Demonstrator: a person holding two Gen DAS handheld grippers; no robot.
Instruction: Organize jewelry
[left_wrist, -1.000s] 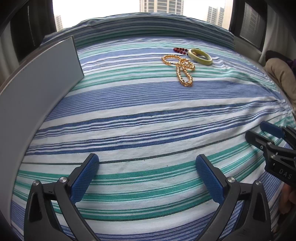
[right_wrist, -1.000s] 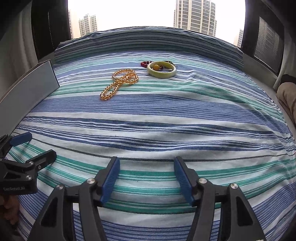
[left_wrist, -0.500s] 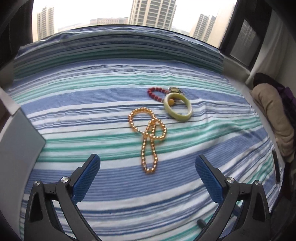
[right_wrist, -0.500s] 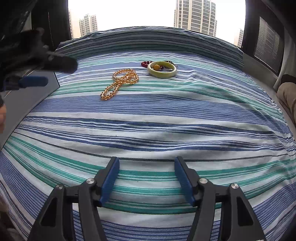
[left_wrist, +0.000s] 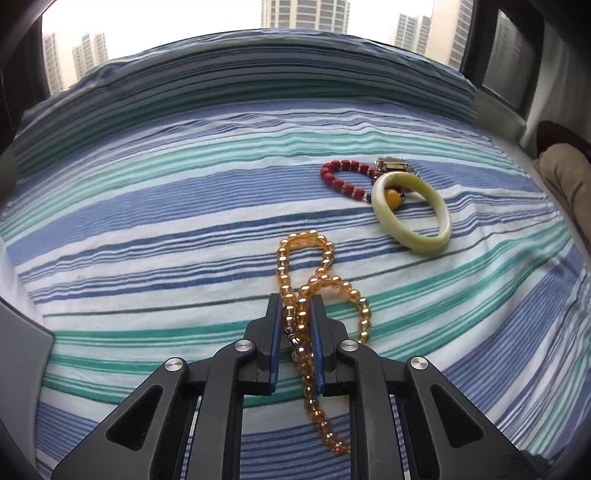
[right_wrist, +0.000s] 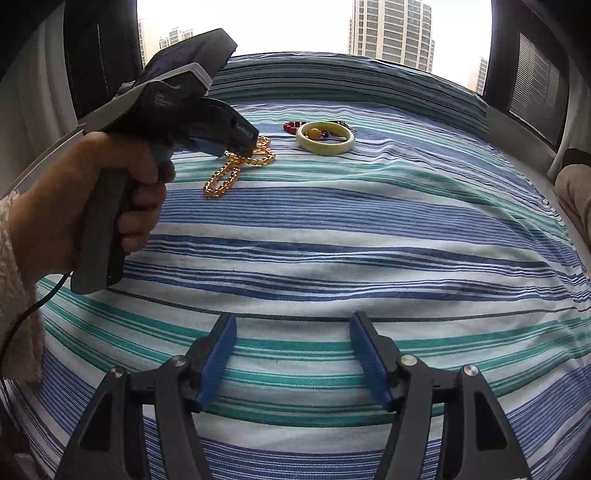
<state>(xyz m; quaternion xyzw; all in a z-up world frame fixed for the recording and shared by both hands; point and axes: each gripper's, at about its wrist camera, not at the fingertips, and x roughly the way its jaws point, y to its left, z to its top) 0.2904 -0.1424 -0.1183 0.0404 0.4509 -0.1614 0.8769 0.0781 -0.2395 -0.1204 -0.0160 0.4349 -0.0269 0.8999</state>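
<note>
The left wrist view looks forward and down along the left hand-held gripper (left_wrist: 295, 306), very close to the striped bed (left_wrist: 147, 221), with the amber bead necklace (left_wrist: 321, 280) at frame centre. The right wrist view sits farther back and lower, facing the same windows across the bed (right_wrist: 369, 240). Both views share the necklace (right_wrist: 236, 166), the pale green bangle (left_wrist: 412, 214) (right_wrist: 325, 138) and the red bead bracelet (left_wrist: 341, 177) (right_wrist: 291, 126); the right view also catches the left hand-held gripper (right_wrist: 255, 149) at upper left.
</note>
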